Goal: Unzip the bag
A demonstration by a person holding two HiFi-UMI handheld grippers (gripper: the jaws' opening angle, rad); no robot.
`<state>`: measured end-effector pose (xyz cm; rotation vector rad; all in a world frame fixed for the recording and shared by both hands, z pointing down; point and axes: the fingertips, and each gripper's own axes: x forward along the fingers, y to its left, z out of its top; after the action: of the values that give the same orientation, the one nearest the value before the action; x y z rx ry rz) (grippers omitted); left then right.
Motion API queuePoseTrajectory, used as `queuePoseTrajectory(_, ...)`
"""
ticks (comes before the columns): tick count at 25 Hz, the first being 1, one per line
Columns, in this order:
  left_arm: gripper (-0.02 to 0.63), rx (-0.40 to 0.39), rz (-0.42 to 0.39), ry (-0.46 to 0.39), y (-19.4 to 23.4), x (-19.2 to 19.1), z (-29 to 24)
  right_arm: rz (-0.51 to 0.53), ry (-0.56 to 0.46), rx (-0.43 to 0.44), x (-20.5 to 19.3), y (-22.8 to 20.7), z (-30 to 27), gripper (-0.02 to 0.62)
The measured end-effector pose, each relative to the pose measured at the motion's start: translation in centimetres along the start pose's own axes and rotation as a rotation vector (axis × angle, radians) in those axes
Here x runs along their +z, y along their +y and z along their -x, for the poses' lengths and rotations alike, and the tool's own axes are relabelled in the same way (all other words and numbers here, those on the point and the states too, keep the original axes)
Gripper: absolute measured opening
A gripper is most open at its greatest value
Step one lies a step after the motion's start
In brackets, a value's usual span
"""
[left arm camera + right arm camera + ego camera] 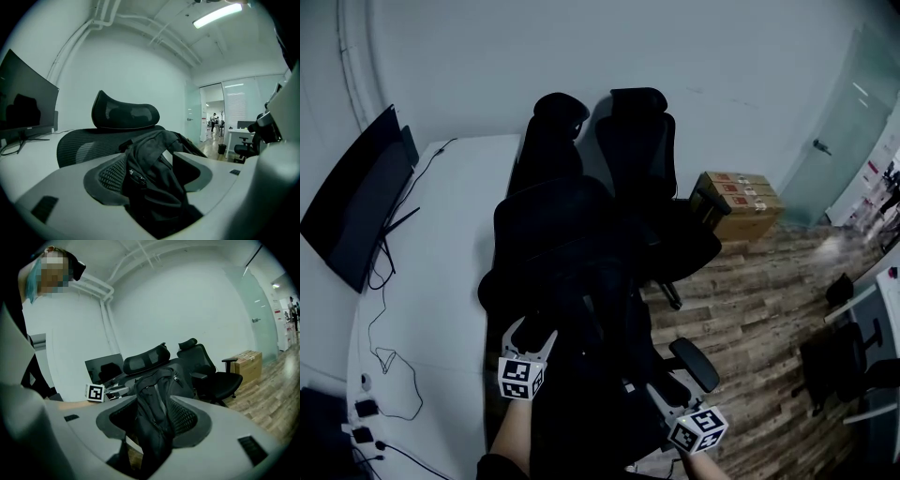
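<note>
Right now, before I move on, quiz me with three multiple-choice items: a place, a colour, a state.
1. In the head view the boxes stand: A far left; B at the bottom edge; C right of centre, on the floor.
2. The bag is: A black; B red; C white.
3. The left gripper has its jaws: A shut, empty; B apart, bag between; C out of view.
1 C, they sit on wood floor right of centre; 2 A, dark fabric throughout; 3 B, its view shows jaws wide, fabric between.

Black bag (153,404), black mesh chair (637,141), brown plank floor (769,300), white desk (455,244).
</note>
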<state>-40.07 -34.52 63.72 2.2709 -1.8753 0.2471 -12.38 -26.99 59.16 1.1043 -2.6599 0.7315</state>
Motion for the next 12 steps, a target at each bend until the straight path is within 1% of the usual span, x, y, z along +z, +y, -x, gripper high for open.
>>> queuePoseTrajectory(3,0.314,0.011,0.035,0.014,0.9,-1.1,-2.6,-0.024,-0.001,-0.014,-0.4,-1.0,-0.7,0.195)
queuePoseTrajectory(6,0.320,0.056,0.084,0.051,2.4,-2.4,-4.9,-0.035,0.011,-0.022,-0.7,-1.7,-1.5,0.193)
queuePoseTrajectory(8,0.328,0.084,0.100,0.073,3.2,-3.1,-6.1,-0.043,0.012,-0.016,-0.8,-2.0,-2.0,0.193)
queuePoseTrajectory(12,0.331,0.081,0.141,0.095,3.9,-4.0,-7.6,-0.044,0.012,-0.010,-0.8,-2.4,-2.5,0.193)
